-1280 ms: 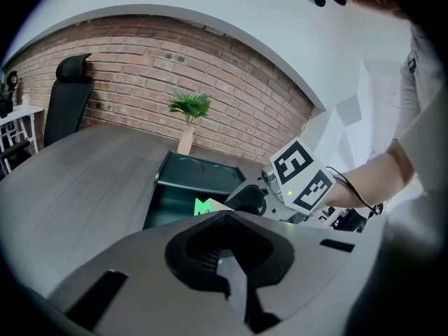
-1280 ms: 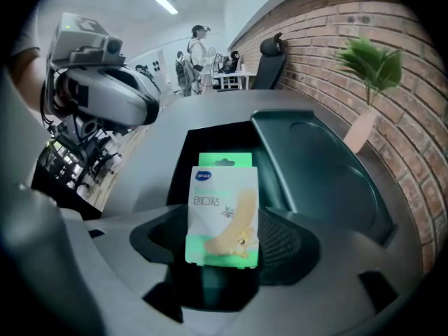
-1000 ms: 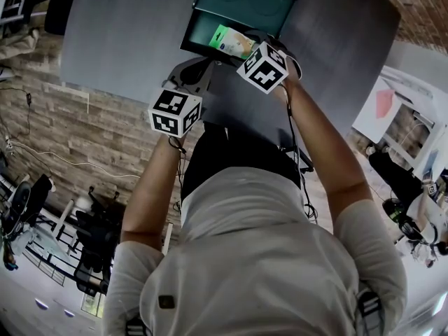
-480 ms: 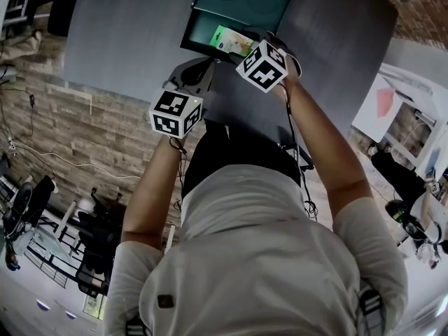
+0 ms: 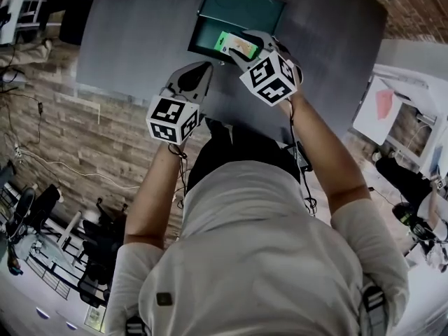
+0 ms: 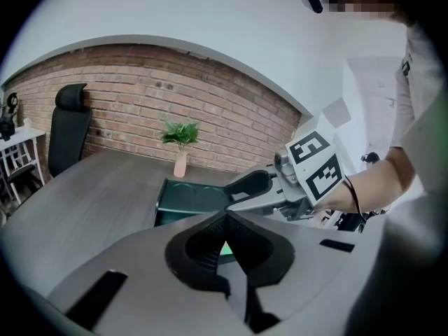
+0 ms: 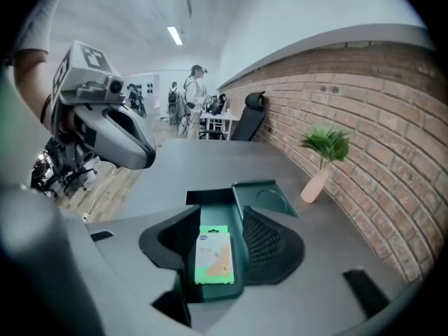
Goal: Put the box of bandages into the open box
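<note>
The green bandage box (image 7: 213, 254) lies flat on the floor of the open dark green box (image 7: 210, 198), whose lid (image 7: 269, 198) is folded back. My right gripper (image 7: 218, 215) hangs just over it, its jaws closing. The bandage box shows between them, with a gap beside the right pad (image 7: 266, 240). In the head view the bandage box (image 5: 236, 45) sits in the open box (image 5: 203, 37) under the right gripper (image 5: 246, 42). My left gripper (image 5: 198, 72) is shut and empty, held nearer the person, left of the right one. In its own view the left gripper (image 6: 225, 219) points at the open box (image 6: 189, 198).
The open box rests on a grey table (image 5: 140, 33) near its front edge. A small potted plant (image 7: 322, 159) stands at the table's far side by a brick wall. A black chair (image 6: 66, 124) is at the far left. People stand in the background (image 7: 192, 89).
The right gripper has drawn back a little toward the person while the bandage box stays in the open box. The left gripper has barely moved.
</note>
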Demonstrator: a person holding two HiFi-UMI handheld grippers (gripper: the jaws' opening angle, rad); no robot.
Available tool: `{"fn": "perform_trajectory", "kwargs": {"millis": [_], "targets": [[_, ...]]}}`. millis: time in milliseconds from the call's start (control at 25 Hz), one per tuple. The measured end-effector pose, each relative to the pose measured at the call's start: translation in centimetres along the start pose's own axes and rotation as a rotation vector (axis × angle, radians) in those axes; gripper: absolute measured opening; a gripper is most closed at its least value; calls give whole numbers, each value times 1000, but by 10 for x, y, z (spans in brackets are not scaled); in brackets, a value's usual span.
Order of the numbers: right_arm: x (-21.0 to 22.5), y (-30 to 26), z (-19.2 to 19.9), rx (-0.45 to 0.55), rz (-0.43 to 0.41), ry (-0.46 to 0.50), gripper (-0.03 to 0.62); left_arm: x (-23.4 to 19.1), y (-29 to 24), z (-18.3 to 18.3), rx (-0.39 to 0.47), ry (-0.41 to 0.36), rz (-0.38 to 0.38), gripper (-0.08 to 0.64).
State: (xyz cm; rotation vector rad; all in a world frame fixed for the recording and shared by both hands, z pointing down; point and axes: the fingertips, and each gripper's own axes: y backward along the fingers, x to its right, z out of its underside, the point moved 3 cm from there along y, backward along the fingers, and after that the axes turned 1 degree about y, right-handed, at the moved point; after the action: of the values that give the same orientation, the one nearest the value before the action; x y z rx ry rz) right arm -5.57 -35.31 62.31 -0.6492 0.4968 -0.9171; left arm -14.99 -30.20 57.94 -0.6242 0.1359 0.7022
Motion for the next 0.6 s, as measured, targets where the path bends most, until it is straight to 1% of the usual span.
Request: {"fn": "perform_trajectory", "kwargs": {"millis": [80,160,240,320,480,600], "targets": [[-5,20,-15,53,27,-8,183,7,15,-9,21,-20,-1,15],[-10,39,-31,119,53,-22,153,14,31,-19,43,-58,-7,15],[-14,58,-44,181,82,-38,136,22,46,-29,72,-90,-7,15],[-21,78,-55,233,109,-54,112,31,62,-38,105,-103,-1,15],[-45,117,-80,339,112,-85,78,48,98,-56,175,-125,10,15],[-65,143,-96,396,115,-76,63,62,127,-70,229,-157,10,15]]}}
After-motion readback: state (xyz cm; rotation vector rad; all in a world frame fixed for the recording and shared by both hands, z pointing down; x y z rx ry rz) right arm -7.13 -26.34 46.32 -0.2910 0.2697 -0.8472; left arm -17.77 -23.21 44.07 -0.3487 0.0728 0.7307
